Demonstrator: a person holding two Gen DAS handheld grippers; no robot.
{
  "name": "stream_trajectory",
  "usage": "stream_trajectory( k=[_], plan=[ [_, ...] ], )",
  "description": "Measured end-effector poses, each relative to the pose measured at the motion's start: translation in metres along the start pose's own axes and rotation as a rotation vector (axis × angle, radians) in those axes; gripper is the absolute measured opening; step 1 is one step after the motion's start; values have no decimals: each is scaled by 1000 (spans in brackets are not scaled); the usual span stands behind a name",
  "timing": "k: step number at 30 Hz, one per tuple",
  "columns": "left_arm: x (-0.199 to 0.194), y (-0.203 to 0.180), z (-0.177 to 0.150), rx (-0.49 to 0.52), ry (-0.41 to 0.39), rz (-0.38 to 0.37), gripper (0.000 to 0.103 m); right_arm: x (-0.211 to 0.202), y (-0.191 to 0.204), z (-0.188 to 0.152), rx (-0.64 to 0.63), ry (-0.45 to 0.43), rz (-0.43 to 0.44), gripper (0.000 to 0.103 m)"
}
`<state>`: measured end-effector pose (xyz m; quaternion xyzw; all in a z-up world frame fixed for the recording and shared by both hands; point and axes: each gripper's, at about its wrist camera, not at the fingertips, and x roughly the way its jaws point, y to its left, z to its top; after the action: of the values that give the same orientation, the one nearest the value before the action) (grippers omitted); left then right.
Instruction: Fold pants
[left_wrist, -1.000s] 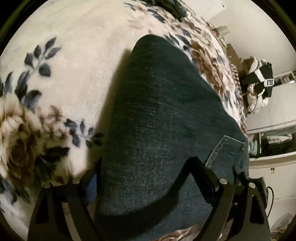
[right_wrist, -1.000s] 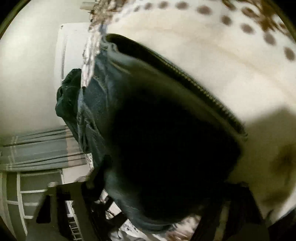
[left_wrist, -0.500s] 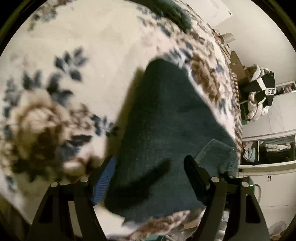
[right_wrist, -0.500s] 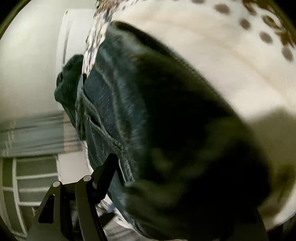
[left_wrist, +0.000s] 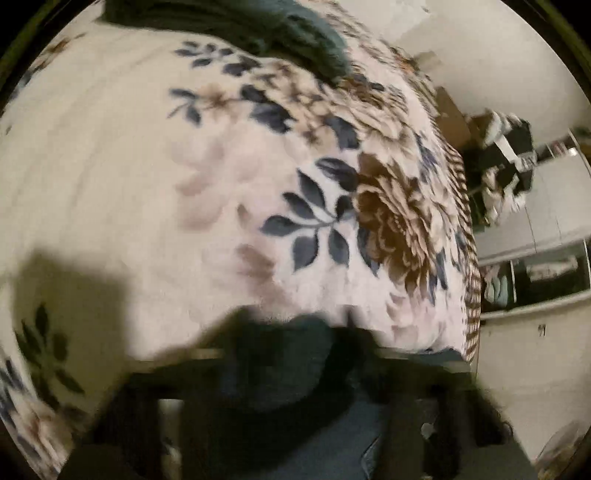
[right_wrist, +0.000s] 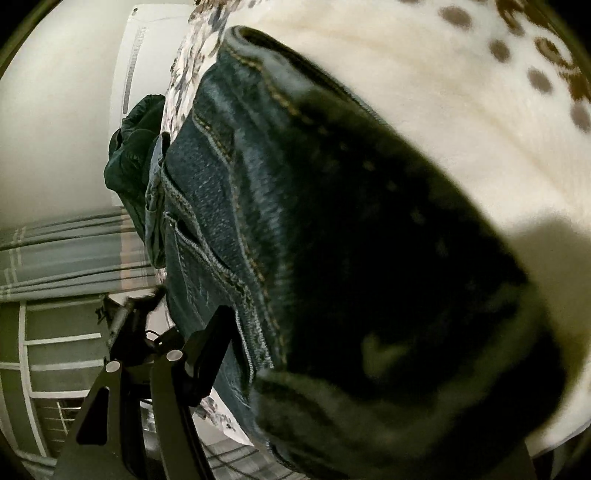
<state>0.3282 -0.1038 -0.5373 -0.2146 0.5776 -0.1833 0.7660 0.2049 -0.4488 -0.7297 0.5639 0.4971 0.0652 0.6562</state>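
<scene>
Left wrist view shows the pants (left_wrist: 280, 373) only as a dark, blurred mass at the bottom edge, lying on the bed blanket (left_wrist: 155, 177) directly in front of the left tool (left_wrist: 291, 398). Heavy blur hides that tool's fingers; whether they are spread or pinching cannot be told. In the right wrist view, the denim fills the centre, seams and stitching visible, resting on the cream blanket. The right tool (right_wrist: 306, 369) shows one finger (right_wrist: 207, 343) to the left of the denim; the other is lost in blur, so its grip cannot be told.

Bed covering: cream plush with blue leaves and brown flowers. A second dark green garment (left_wrist: 258, 29) lies at the far edge of the bed. Beyond the bed: pale walls, a heap of clothes (left_wrist: 506, 166), white cabinets (left_wrist: 535, 332), and a striped curtain (right_wrist: 62, 254) in the right view.
</scene>
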Motion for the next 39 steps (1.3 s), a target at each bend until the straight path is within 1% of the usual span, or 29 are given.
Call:
stream_trajectory(
  k=[1,3,5,9,11,12,13,14,15,16,18,19,20,21,22,23,24,25,26,28,29,30,31,32,33,34,35,36,39],
  plan=[
    [-3,7,-1,-7,-10,-31,19,-5,-8,-4,6,-1,-1,68],
    [-10,20,-3,-45,-28,-78,16,-3,-5,-2,2,-2,-5,66],
    [-15,29,-3,-87,-60,-86,13,-1,-1,-2,-10,-9,-17,66],
    [-33,60,0,-236,-131,-102,13,2,4,-1,-1,-16,-23,66],
    [-46,64,0,-270,-164,-124,14,3,5,1,5,-5,-12,66],
    [-54,64,-2,-273,-177,-142,20,3,3,1,10,4,-3,67],
    [-61,61,-5,-267,-177,-160,29,4,3,3,17,17,7,67],
    [-68,57,-12,-252,-163,-169,65,5,0,5,19,25,12,67],
    [-70,54,-18,-241,-154,-161,92,5,1,6,20,37,16,67],
    [-73,50,-30,-225,-145,-162,92,4,1,6,19,43,16,67],
    [-69,44,-51,-212,-95,-173,92,2,4,6,5,47,9,67],
    [-60,41,-64,-205,-50,-152,92,1,3,7,-2,45,2,68],
    [-49,39,-75,-196,-9,-151,92,1,4,7,-9,44,-1,68],
    [-41,38,-81,-195,15,-145,92,3,4,7,-11,38,2,70],
    [-30,38,-89,-203,49,-133,92,5,4,8,-5,34,5,73],
    [-20,37,-94,-211,68,-141,92,11,8,12,7,27,8,76],
    [-9,36,-101,-224,88,-151,92,14,11,14,11,22,8,83],
    [-2,34,-104,-228,91,-149,92,17,14,15,10,18,9,86],
    [-1,30,-105,-215,74,-135,92,21,21,16,2,12,6,88],
    [-1,23,-105,-184,47,-114,92,26,32,17,-31,-4,-24,88],
    [-3,21,-105,-182,39,-109,92,26,34,17,-40,-15,-30,84],
    [-6,19,-106,-181,24,-112,89,25,35,17,-39,-25,-38,71],
    [-10,18,-107,-172,17,-112,86,24,35,16,-37,-37,-38,65],
    [-12,15,-108,-156,9,-102,75,17,30,8,-38,-47,-21,56],
    [-13,15,-109,-150,3,-90,61,15,30,7,-36,-55,-14,50],
    [-16,16,-112,-151,-6,-95,55,13,32,5,-35,-64,-9,47],
    [-17,19,-113,-154,-16,-102,45,11,34,3,-32,-71,-3,44],
    [-21,19,-114,-157,-26,-116,39,10,39,2,-33,-78,-4,43],
    [-34,11,-117,-145,-52,-126,35,6,52,0,-50,-89,-8,40]
  ],
)
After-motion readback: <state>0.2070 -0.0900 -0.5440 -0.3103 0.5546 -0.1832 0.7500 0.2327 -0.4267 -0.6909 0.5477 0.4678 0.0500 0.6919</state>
